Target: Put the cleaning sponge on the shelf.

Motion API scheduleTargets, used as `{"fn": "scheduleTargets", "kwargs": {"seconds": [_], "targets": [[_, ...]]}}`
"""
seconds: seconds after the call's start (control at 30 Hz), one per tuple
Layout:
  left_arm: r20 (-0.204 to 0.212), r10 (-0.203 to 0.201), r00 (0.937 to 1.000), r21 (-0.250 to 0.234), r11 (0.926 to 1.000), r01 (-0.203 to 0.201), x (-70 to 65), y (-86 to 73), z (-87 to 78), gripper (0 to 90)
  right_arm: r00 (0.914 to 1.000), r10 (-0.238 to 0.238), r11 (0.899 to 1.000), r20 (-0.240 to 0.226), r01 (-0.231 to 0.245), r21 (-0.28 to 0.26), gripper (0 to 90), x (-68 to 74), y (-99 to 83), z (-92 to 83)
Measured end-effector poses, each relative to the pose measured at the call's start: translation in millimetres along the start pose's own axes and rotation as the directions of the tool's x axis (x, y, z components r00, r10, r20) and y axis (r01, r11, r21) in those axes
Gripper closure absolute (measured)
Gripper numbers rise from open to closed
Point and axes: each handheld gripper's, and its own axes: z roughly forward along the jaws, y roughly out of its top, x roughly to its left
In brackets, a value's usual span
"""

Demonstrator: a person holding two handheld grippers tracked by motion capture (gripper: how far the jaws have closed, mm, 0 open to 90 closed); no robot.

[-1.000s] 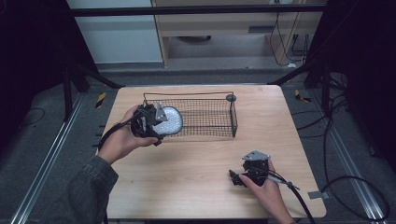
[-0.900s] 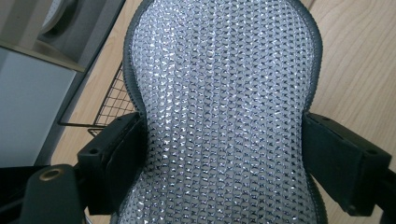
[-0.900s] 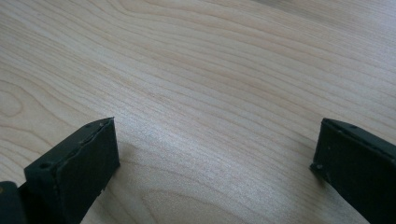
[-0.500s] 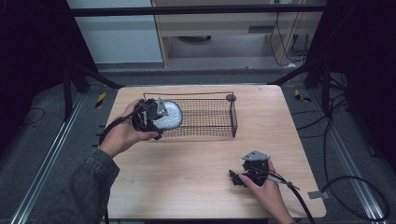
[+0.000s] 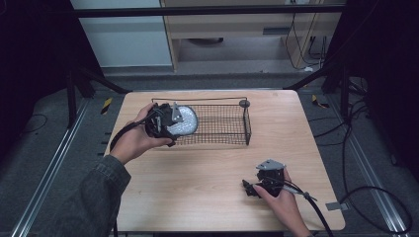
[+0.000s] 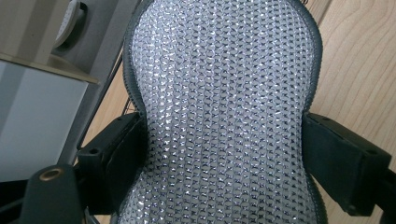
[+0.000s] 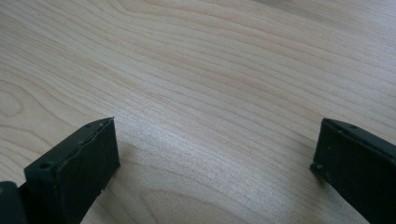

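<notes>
centrally, on the wooden table (image 5: 197, 177), a black wire basket (image 5: 217, 123) stands with its long side across the far half of the tabletop. at the basket's left end, the left gripper (image 5: 165, 123) is held over the rim, its jaws clamped on a silvery, sequin-textured pad with a grey edge (image 5: 184, 120); the pad hangs within or just above the left end of the basket, and whether it touches the mesh floor cannot be told. in the left gripper view, both black jaws press against the narrowed waist of the pad (image 6: 224, 116). the rest of the basket's mesh floor is bare. near the table's front right, the right gripper (image 5: 262, 182) is held low over bare wood, its jaws spread wide with nothing between them.
</notes>
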Motion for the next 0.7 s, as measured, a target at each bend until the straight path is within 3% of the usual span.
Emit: {"fn": "scheduleTargets", "kwargs": {"seconds": [0.7], "targets": [[-0.008,0.023,0.9997,-0.008,0.9997,-0.023,6.9,9.1,9.2,15.0,1.0000,0.004,1.000,0.001,-0.004,0.001,0.4,0.2,0.1,-0.1]]}}
